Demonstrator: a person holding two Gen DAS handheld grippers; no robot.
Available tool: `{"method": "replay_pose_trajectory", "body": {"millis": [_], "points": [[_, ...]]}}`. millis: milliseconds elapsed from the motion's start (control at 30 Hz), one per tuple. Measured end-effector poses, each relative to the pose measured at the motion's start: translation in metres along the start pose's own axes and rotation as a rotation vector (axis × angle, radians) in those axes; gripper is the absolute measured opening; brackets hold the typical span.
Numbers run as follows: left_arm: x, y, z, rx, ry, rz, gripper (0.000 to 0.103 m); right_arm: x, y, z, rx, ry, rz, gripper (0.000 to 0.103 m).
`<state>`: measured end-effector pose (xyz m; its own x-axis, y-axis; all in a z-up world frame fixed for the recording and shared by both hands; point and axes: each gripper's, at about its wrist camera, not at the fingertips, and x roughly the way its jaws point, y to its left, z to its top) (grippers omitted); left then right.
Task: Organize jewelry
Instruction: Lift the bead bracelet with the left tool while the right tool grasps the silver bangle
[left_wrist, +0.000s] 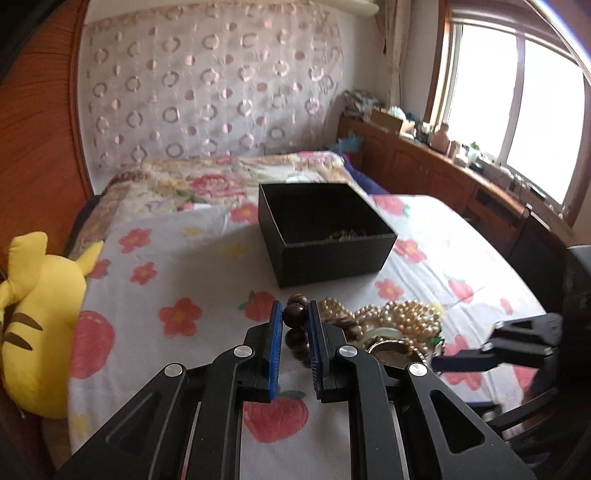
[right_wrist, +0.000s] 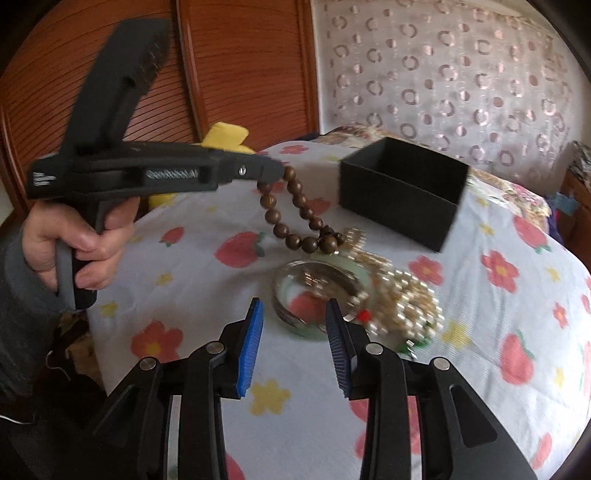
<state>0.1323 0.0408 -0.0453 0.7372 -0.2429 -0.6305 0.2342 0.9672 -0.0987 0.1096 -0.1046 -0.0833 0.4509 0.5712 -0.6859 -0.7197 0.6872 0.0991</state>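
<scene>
My left gripper is shut on a brown wooden bead bracelet. In the right wrist view the bracelet hangs in a loop from the left gripper, its lowest beads next to a heap of pearl strands. A silver-and-green bangle lies on the flowered sheet beside the pearls. My right gripper is open just above the bangle, with nothing pressed between its blue pads. An open black box stands behind the jewelry, with something pale and tangled inside it.
A yellow plush toy lies at the bed's left edge. A person's hand holds the left gripper's handle. Behind the bed are a wooden headboard, a curtain with ring patterns and a low cabinet with clutter under the window.
</scene>
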Motion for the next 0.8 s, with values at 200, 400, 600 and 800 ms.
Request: {"method": "replay_pose_trajectory", "body": {"millis": [200, 400, 600, 800], "points": [[-0.025, 0.0, 0.003, 0.005, -0.051, 0.01, 0.012, 0.019, 0.013, 0.016, -0.068, 0.059, 0.013, 0.037], [-0.036, 0.003, 0.008, 0.017, -0.074, 0.019, 0.012, 0.028, 0.018, 0.021, -0.131, 0.098, -0.015, 0.011], [-0.04, 0.003, 0.011, 0.015, -0.081, 0.024, 0.012, 0.005, 0.007, 0.029, -0.108, 0.035, 0.003, 0.008], [-0.044, 0.003, 0.02, 0.015, -0.098, 0.027, 0.012, -0.016, -0.009, 0.043, -0.094, -0.02, 0.003, 0.008]]}}
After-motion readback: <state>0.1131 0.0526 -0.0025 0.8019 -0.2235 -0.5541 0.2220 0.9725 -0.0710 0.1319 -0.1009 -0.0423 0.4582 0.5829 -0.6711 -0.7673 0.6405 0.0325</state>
